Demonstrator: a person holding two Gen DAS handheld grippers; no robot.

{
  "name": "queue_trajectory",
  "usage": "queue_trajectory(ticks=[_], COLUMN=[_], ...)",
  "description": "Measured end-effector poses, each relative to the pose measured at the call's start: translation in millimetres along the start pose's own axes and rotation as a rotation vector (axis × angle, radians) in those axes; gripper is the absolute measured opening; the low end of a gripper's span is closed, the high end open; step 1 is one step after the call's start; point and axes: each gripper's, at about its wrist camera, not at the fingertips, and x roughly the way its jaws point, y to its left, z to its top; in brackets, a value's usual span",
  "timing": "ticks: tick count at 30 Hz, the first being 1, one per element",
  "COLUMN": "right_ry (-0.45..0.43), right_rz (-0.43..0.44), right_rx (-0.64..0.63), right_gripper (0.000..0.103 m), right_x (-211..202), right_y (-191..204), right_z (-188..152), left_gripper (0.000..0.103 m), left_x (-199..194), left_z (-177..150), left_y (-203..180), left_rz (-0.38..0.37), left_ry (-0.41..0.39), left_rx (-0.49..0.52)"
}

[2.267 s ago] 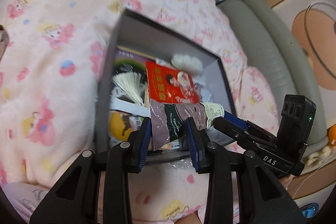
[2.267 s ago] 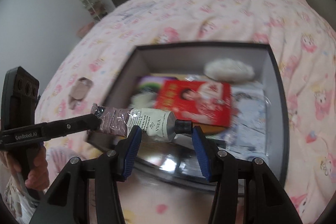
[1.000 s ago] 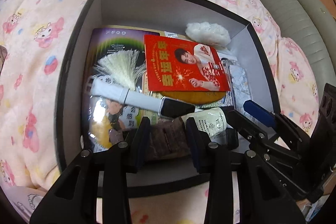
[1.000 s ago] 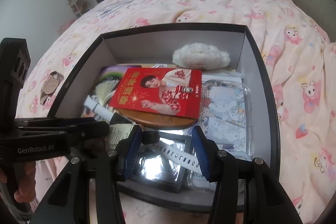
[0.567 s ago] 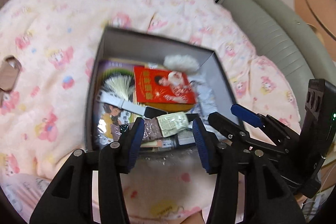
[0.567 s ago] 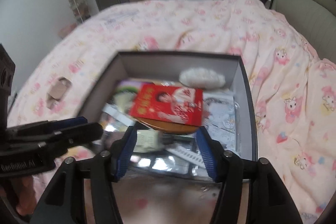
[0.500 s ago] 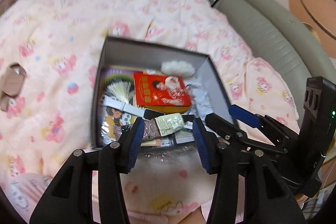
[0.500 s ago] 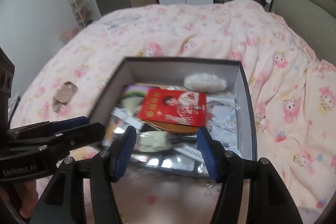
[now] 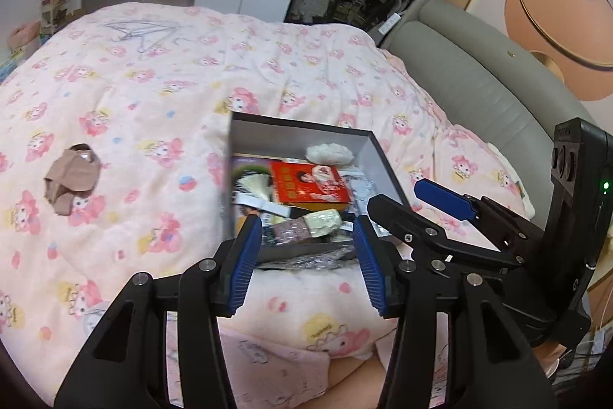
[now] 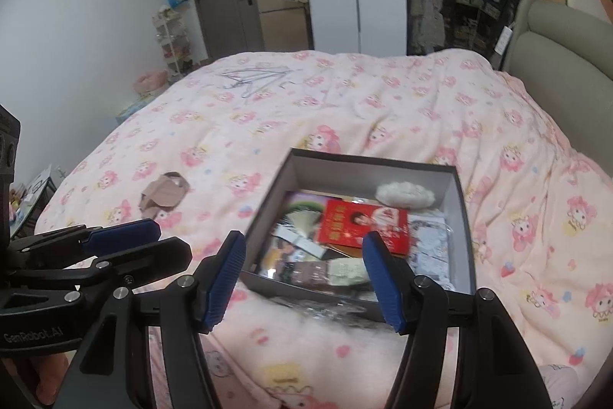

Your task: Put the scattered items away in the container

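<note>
A grey open box (image 9: 299,137) (image 10: 367,175) lies on the pink quilt. Inside it are a red packet (image 9: 310,183) (image 10: 364,225), a white fluffy puff (image 9: 329,152) (image 10: 404,196), a tassel and a cream-and-brown tube (image 9: 306,227) (image 10: 329,271) near the front wall. My left gripper (image 9: 306,223) (image 10: 170,240) hangs open above and in front of the box, holding nothing. My right gripper (image 10: 303,238) (image 9: 396,196) is beside it, its jaws opening with nothing between them. A brown crumpled item (image 9: 71,179) (image 10: 164,198) lies on the quilt, left of the box.
Crinkled clear plastic (image 9: 306,261) (image 10: 329,309) lies against the box's near wall. Wire hangers (image 9: 145,29) (image 10: 256,77) rest at the quilt's far end. A grey padded headboard (image 9: 479,79) (image 10: 555,37) borders the bed on the right; wardrobes and a door stand behind.
Both grippers let go of the tube, which now lies in the box. They rose and drew back from the box, and their jaws widened.
</note>
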Motion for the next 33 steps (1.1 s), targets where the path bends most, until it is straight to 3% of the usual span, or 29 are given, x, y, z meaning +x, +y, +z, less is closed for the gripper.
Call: queue_trajectory(ticks=[8, 17, 21, 27, 33], right_ry=[0.049, 0.171, 0.240, 0.336, 0.393], right_rz=[0.084, 0.243, 0.296, 0.277, 0.283], right_rx=[-0.085, -0.168, -0.175, -0.182, -0.200], right_gripper=[0.060, 0.060, 0.060, 0.060, 0.060], right_x=[33, 113, 163, 239, 307], right_y=[65, 148, 177, 199, 221], right_z=[9, 17, 27, 37, 40], left_gripper=[0.050, 0.050, 0.050, 0.050, 0.050], left_x=[-25, -31, -16, 24, 64], left_z=[-16, -24, -20, -29, -29], left_y=[71, 174, 226, 311, 367], left_rz=[0.085, 0.184, 0.224, 0.246, 0.236], left_ry=[-0.032, -0.070, -0.084, -0.053, -0.039], left_rx=[-0.117, -0.254, -0.330, -0.465, -0.551])
